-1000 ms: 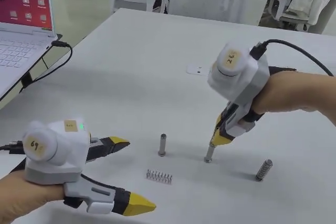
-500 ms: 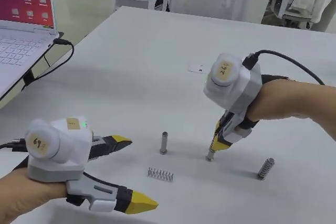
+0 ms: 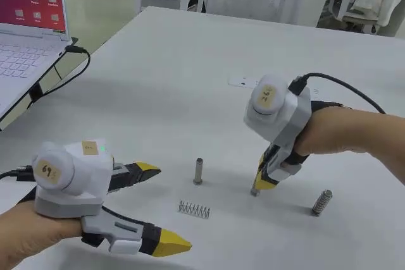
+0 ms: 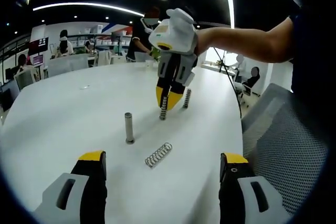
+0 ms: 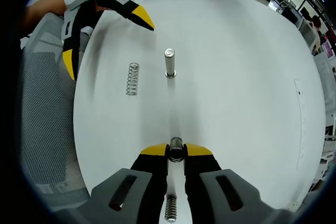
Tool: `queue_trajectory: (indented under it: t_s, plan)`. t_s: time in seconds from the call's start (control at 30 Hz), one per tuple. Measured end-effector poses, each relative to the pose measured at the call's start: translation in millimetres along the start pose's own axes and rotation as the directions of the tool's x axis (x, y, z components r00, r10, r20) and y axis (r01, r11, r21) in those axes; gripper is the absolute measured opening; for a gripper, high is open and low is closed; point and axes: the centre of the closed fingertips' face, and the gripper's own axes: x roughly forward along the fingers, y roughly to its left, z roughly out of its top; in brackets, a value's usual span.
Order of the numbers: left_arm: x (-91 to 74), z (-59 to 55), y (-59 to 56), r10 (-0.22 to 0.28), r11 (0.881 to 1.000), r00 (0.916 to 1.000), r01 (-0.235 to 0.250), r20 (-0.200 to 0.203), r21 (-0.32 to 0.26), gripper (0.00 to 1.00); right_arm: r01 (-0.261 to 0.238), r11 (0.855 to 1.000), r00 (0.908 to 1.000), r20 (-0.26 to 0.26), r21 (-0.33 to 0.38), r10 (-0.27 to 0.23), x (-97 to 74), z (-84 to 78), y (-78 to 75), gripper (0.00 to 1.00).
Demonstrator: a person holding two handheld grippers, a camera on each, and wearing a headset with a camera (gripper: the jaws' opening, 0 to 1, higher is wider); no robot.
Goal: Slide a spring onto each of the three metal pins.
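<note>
The white surface (image 3: 158, 93) stretches broad in front of the person. Off to its left stands an open laptop (image 3: 25, 23), its screen lit red, with a black cable (image 3: 76, 71) plugged into its side.

Low at the near left, a hand holds the left claw (image 3: 166, 207). Its yellow-tipped jaws are spread wide with nothing gripped between them, and they point across the surface toward the pins. Further right, the right claw (image 3: 262, 184) points steeply down from the person's other hand. Its jaws are drawn narrow and pinched on the gripped spring (image 4: 163, 107). That spring is threaded over the middle pin (image 3: 254, 191), whose foot shows just under the yellow tips. In the right gripper view the coil's round end sits squeezed between the two tips.

Left of the middle pin, the bare pin (image 3: 198, 172) stands upright on its small foot. To the right of the right claw stands the third pin (image 3: 321, 202), already wrapped in its own spring along its length.

The loose spring (image 3: 193, 209) lies flat on the surface just in front of the bare pin, between that pin and the left claw's open jaws. A small white tag (image 3: 243, 82) lies flat further back, beyond the right claw.
</note>
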Motion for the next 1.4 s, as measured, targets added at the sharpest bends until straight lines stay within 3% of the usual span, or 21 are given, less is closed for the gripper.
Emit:
queue_trajectory:
  t_s: [0.77, 1.4]
  plan:
    - [0.7, 1.1, -1.4, -0.006, 1.0, 1.0, 0.006, 0.001, -0.002, 0.85, -0.007, 1.0, 0.9998, -0.018, -0.011, 0.006, 7.4, -2.1, 8.1, 0.09]
    - [0.5, -0.4, -3.0, -0.01, 1.0, 1.0, 0.01, 0.0, -0.002, 0.85, -0.004, 1.0, 0.9999, -0.012, -0.004, 0.004, 7.9, -3.9, 9.9, 0.2]
